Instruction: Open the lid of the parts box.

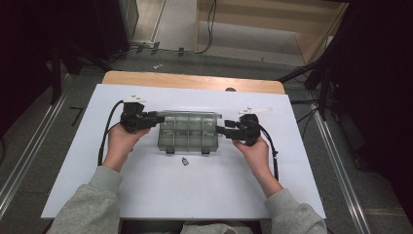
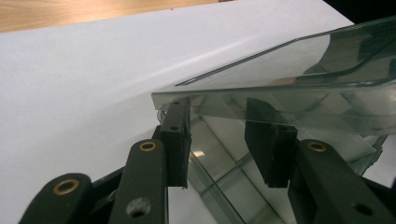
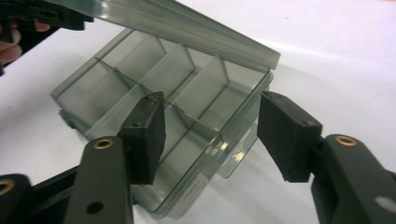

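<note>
The hinged lid point(image 2: 289, 70) of the clear grey plastic compartment box point(image 1: 187, 131) is only half raised, propped by the spread left gripper point(image 2: 219, 140), right gripper point(image 3: 210, 135) spread beside the box, small dark clip point(image 1: 185, 161) untouched nearby.

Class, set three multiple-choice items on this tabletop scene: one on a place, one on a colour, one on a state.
1. Where does the small dark clip lie?
A. inside the box
B. on the white sheet, on the person's side of the box
C. on the floor

2. What colour is the organiser box?
A. clear smoky grey
B. red
C. yellow

3. How is the box lid?
A. removed
B. latched shut
C. raised partway

Answers: 1 B, it sits alone below the box's latches in the high view. 2 A, the dividers show through its walls. 3 C, the lid slants above the open compartments.
</note>
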Demonstrator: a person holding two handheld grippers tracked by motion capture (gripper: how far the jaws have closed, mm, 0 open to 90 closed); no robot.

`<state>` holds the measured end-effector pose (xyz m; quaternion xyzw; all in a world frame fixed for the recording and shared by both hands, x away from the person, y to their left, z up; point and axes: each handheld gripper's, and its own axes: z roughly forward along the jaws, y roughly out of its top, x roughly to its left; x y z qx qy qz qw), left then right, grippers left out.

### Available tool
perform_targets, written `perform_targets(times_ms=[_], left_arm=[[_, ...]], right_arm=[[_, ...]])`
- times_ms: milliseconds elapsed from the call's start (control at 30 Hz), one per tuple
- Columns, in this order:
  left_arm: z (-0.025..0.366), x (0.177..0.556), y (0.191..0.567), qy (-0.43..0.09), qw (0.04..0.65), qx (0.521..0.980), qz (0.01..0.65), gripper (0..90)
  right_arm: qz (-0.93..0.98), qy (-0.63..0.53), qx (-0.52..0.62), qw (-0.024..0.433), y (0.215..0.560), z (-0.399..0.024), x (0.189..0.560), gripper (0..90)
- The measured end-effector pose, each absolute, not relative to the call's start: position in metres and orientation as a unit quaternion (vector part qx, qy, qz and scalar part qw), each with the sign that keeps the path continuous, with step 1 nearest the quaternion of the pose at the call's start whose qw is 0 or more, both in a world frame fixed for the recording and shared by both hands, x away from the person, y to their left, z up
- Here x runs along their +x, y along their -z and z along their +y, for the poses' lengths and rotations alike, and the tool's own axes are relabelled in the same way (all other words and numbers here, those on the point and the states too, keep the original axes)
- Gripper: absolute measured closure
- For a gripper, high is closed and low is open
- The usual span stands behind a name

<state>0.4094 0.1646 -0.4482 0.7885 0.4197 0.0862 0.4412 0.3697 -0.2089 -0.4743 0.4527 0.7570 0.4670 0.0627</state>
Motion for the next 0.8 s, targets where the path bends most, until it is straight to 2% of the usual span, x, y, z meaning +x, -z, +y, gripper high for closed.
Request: perform_targets(times_ms=[133,800], left_arm=[[0.165,0.41,0.448,-0.089,0.441,0.788,0.421,60.8],[0.163,0.413,0.445,-0.095,0.452,0.78,0.423,60.4]], right_arm=[[0.753,-0.475,0.446,0.088,0.474,-0.206,0.374,37.7],[0.756,-0.472,0.441,0.109,0.466,-0.191,0.39,41.2]])
